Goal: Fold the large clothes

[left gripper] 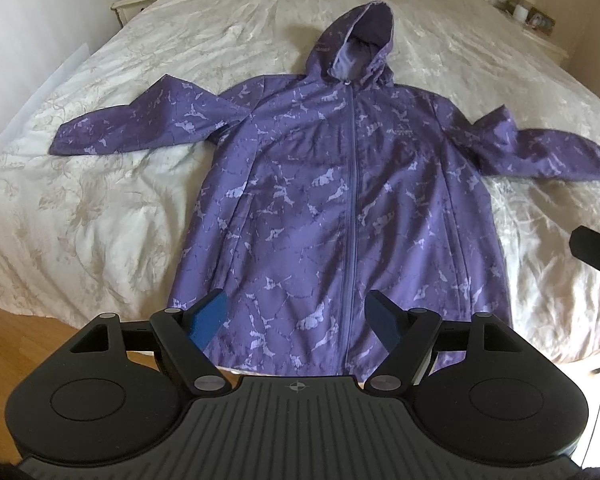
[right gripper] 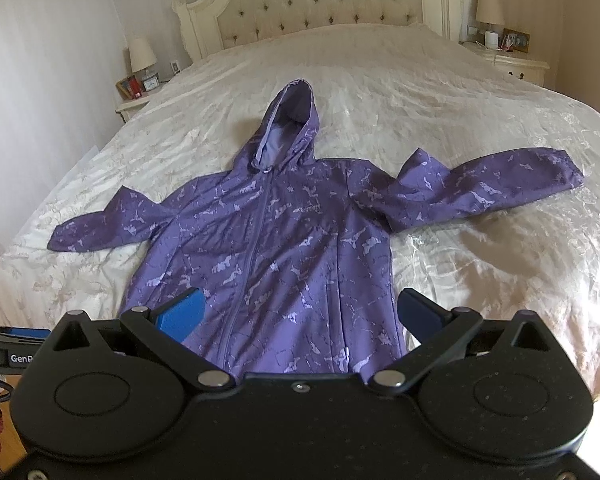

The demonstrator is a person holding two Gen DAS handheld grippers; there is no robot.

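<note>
A purple hooded jacket (left gripper: 320, 184) with a pale marbled print lies flat and zipped on the bed, front up, hood toward the headboard, both sleeves spread out sideways. It also shows in the right wrist view (right gripper: 284, 240). My left gripper (left gripper: 296, 316) is open and empty, held above the jacket's hem near the zip. My right gripper (right gripper: 300, 312) is open and empty, held above the hem's right half. Part of the right gripper (left gripper: 598, 256) shows at the right edge of the left wrist view, and part of the left gripper (right gripper: 8, 344) shows at the left edge of the right wrist view.
The bed has a cream patterned bedspread (right gripper: 440, 92) and a tufted headboard (right gripper: 324, 0). Nightstands with lamps stand on the left (right gripper: 140, 96) and on the right (right gripper: 512, 64). Wooden floor (left gripper: 16, 340) shows at the bed's foot.
</note>
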